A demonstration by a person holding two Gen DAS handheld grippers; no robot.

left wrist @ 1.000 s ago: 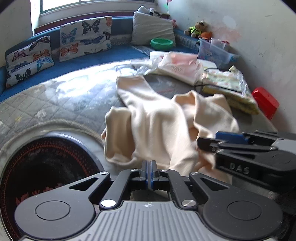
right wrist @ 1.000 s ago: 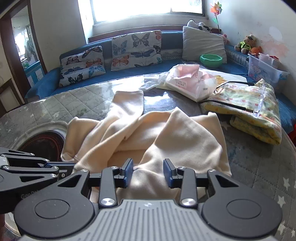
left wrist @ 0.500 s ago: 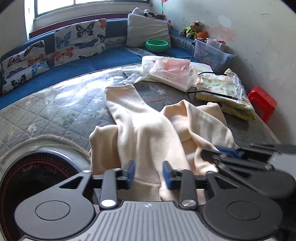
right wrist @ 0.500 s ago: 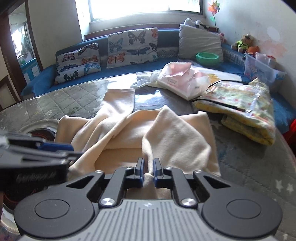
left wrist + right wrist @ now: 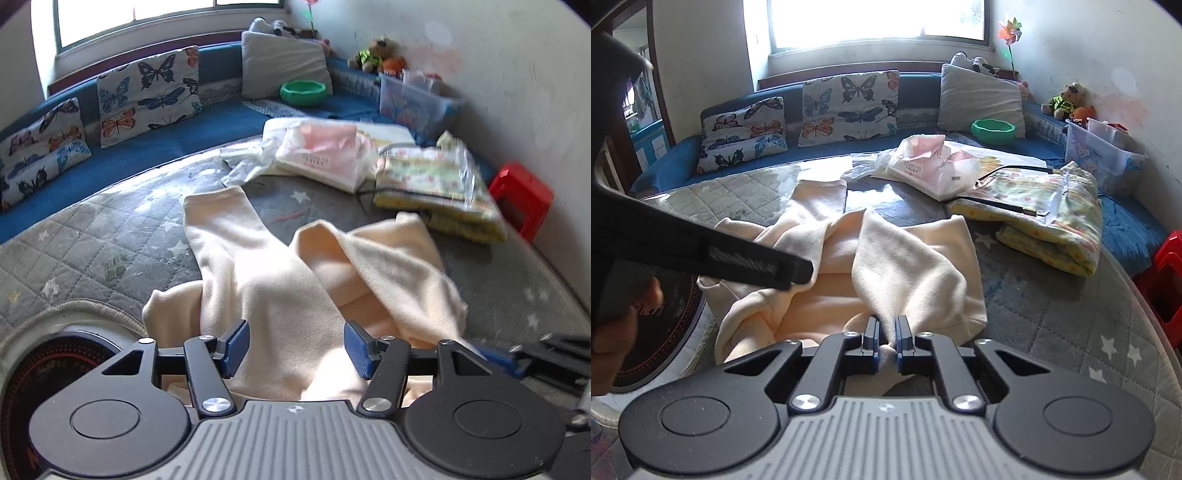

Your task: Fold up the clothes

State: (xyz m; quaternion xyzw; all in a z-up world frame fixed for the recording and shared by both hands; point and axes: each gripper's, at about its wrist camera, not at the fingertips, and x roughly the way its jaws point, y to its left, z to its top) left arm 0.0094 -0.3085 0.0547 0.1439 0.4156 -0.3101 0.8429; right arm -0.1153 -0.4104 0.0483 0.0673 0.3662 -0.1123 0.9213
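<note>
The right gripper point(image 5: 887, 341) sits nearest its camera, jaws pressed onto a bunched fold of the cream garment point(image 5: 905, 266); the cloth rises in a taut ridge from the pinch point. The left gripper point(image 5: 295, 349) has its jaws spread wide, the blue pads point(image 5: 236, 345) apart, with the cream garment point(image 5: 266, 280) lying between and beneath them, not clamped. In the right wrist view the left gripper point(image 5: 713, 254) crosses the left side of the frame as a dark bar above the garment, with part of the hand point(image 5: 617, 325) holding it visible at the left edge.

The garment lies crumpled on the grey quilted table cover point(image 5: 96, 236), one sleeve point(image 5: 221, 218) extended away from the cameras. A dark round disc with red markings point(image 5: 48, 373) sits at the near left edge of the table, just beside the garment.

Beyond the garment, a white and pink plastic bag point(image 5: 934, 166) rests on the table. To its right lies a folded floral blanket in clear packaging point(image 5: 1049, 214). A red stool point(image 5: 521, 199) stands off the table to the right.

Farther back, a blue sofa point(image 5: 827, 155) carries two butterfly cushions point(image 5: 849, 107), a grey pillow point(image 5: 979, 96) and a green bowl point(image 5: 993, 131). A clear storage box point(image 5: 1100, 155) and a teddy bear point(image 5: 1065, 98) stand near the right wall.
</note>
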